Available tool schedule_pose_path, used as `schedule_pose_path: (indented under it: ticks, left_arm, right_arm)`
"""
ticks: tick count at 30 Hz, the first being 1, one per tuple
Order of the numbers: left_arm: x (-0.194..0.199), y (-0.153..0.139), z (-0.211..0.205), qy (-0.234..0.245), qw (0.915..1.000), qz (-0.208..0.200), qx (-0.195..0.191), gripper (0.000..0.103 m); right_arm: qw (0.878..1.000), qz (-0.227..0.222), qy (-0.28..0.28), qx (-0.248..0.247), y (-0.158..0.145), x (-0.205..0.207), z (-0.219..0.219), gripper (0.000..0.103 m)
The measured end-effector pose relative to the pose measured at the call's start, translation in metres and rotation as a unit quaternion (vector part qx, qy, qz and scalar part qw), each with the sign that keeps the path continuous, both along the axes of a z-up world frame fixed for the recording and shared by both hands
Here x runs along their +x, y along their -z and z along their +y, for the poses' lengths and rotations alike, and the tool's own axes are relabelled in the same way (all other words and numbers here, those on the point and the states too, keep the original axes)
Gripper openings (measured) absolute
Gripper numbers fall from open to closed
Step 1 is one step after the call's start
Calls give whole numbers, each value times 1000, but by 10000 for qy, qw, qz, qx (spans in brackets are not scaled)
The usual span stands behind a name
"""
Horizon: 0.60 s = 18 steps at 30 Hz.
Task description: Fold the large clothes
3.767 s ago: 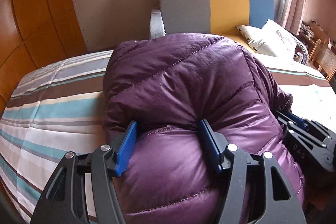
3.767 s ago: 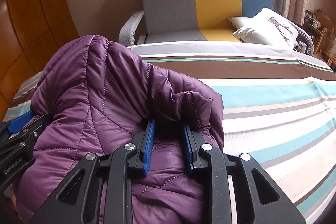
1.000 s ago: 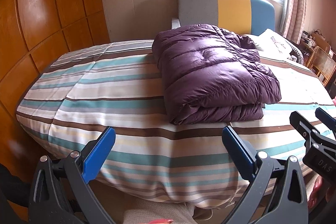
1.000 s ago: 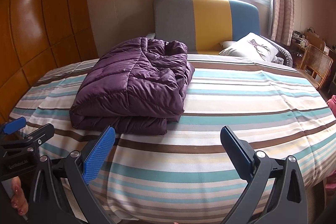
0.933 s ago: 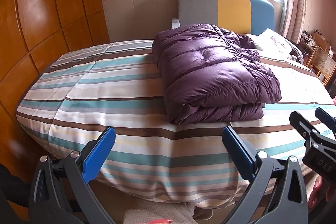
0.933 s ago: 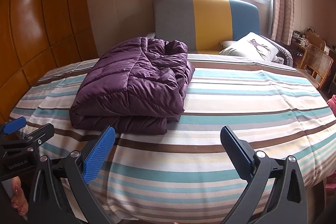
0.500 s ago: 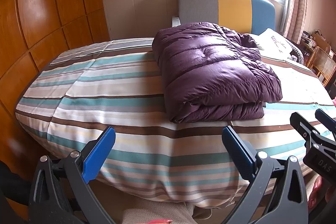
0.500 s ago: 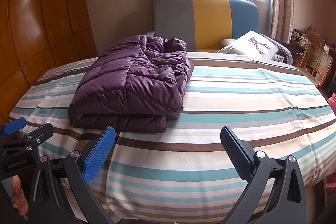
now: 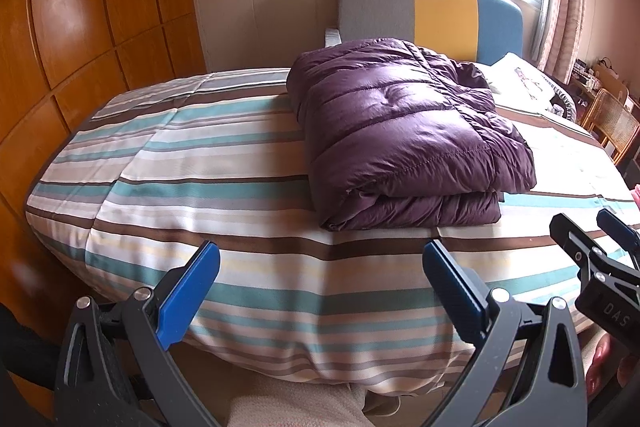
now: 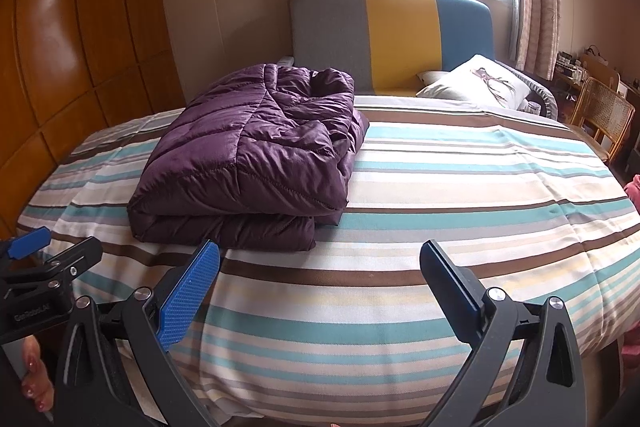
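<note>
We hold the left hand-held gripper [image 9: 320,283] and the right hand-held gripper [image 10: 320,281] off the near edge of the bed with the striped teal, brown and cream cover [image 10: 460,187], jaws spread wide and gripping nothing. The quilted purple down jacket [image 9: 404,139] lies folded on the cover, well apart from both.

Both wrist views face bed [image 9: 240,187] from foot, sharing jacket [image 10: 256,155].
</note>
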State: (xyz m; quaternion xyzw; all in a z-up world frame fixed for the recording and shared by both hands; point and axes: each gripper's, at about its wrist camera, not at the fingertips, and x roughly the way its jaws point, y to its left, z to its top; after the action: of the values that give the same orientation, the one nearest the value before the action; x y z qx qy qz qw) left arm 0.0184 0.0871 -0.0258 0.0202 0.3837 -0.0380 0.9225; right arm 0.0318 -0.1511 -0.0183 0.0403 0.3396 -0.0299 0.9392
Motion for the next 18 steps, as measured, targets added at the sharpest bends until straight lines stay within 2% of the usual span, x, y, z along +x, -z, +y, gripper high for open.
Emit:
schedule_pose_path:
  ticks: [10, 18]
  left_arm:
    - [-2, 3, -6, 94, 9999, -44, 45, 101]
    - [11, 13, -7, 0, 9998, 212, -7, 101]
  right_arm:
    - [10000, 82, -2, 51, 6, 3, -1, 100]
    - [9997, 205, 23, 111, 13, 13, -9, 100]
